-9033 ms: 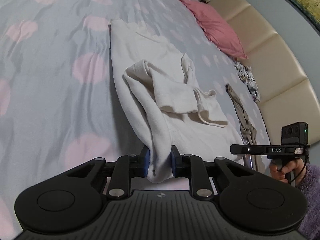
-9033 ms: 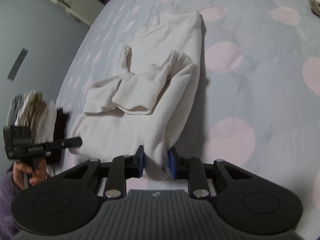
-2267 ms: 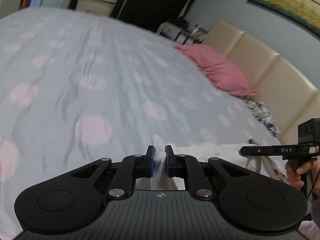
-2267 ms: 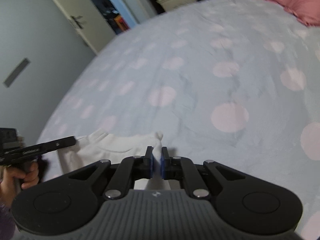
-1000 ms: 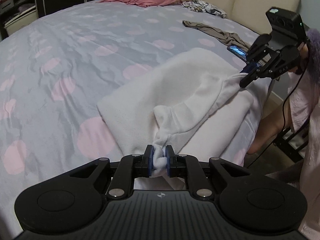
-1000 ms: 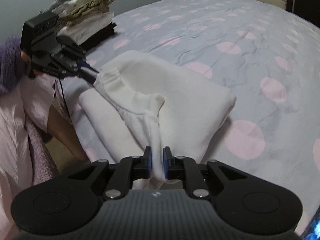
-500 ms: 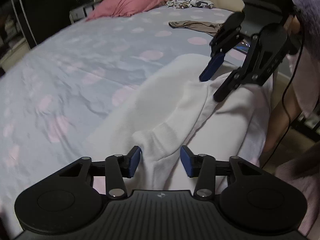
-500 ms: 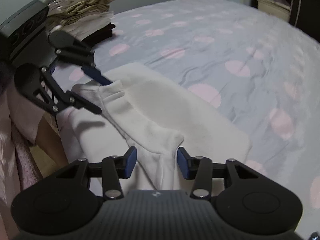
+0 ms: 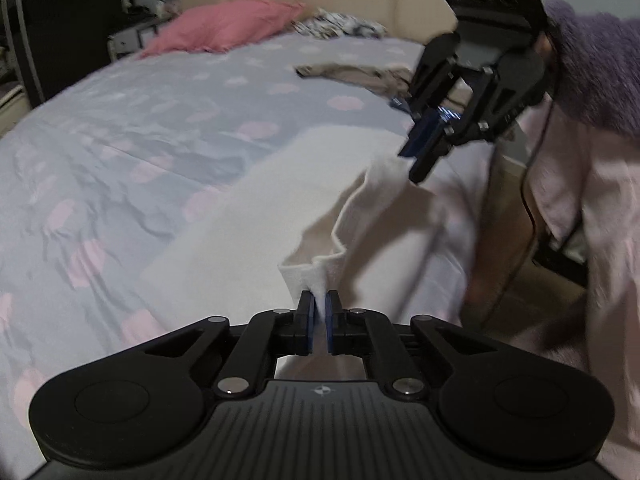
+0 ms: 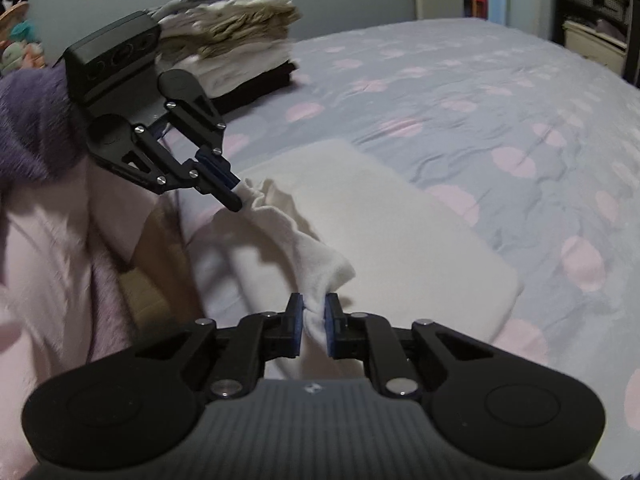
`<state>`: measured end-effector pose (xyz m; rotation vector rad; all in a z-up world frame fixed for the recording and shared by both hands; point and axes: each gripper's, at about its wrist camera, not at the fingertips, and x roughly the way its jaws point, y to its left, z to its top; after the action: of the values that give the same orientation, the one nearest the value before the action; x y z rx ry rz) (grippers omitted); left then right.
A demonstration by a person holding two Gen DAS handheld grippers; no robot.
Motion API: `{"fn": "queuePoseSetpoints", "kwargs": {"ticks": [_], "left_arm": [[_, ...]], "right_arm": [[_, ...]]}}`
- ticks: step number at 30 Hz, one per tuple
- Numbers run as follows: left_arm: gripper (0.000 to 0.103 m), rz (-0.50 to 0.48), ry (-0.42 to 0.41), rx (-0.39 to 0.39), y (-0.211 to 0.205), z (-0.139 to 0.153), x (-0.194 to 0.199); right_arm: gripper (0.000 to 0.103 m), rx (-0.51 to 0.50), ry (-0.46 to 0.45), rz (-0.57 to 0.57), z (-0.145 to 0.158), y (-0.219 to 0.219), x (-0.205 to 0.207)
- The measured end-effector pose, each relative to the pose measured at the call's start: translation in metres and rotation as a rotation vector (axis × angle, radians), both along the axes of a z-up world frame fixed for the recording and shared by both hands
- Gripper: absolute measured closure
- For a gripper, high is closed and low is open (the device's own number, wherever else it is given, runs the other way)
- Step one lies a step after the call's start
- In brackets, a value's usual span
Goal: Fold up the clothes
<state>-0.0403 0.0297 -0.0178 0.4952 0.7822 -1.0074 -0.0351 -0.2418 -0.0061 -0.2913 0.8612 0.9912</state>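
A white garment (image 9: 260, 200) lies folded on the dotted grey bedspread (image 9: 120, 128) near the bed's edge. My left gripper (image 9: 319, 312) is shut on a raised fold of its near edge. In the same view my right gripper (image 9: 415, 159) comes in from the upper right, shut on the other end of that raised strip. The right wrist view shows the right gripper (image 10: 314, 320) pinching the white garment (image 10: 380, 208), and the left gripper (image 10: 235, 191) clamped on a bunched end at upper left. The strip hangs lifted between the two grippers.
A stack of folded clothes (image 10: 236, 60) sits on the bed behind the left gripper. A pink pillow (image 9: 224, 28), a patterned cloth (image 9: 340, 28) and a brownish garment (image 9: 352, 74) lie toward the beige headboard. A person in pink clothing (image 9: 568, 200) stands at the bed's edge.
Half a second ago both grippers stood open over the garment's top fold. Both have since shut on it and lifted the strip between them.
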Motion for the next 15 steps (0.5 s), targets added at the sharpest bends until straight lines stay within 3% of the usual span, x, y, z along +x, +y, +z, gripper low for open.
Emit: {"fn": "queuePoseSetpoints", "kwargs": {"ticks": [5, 12, 15], "left_arm": [[0.099, -0.022, 0.015, 0.058, -0.005, -0.016, -0.009], [0.099, -0.03, 0.028, 0.074, -0.003, -0.017, -0.015], [0.099, -0.052, 0.065, 0.068, -0.001, -0.013, -0.018]], "right_arm": [[0.089, -0.05, 0.038, 0.033, -0.02, 0.01, -0.005], [0.087, -0.115, 0.057, 0.079, -0.029, 0.014, -0.015], [0.087, -0.091, 0.058, 0.055, -0.022, 0.009, -0.015]]}}
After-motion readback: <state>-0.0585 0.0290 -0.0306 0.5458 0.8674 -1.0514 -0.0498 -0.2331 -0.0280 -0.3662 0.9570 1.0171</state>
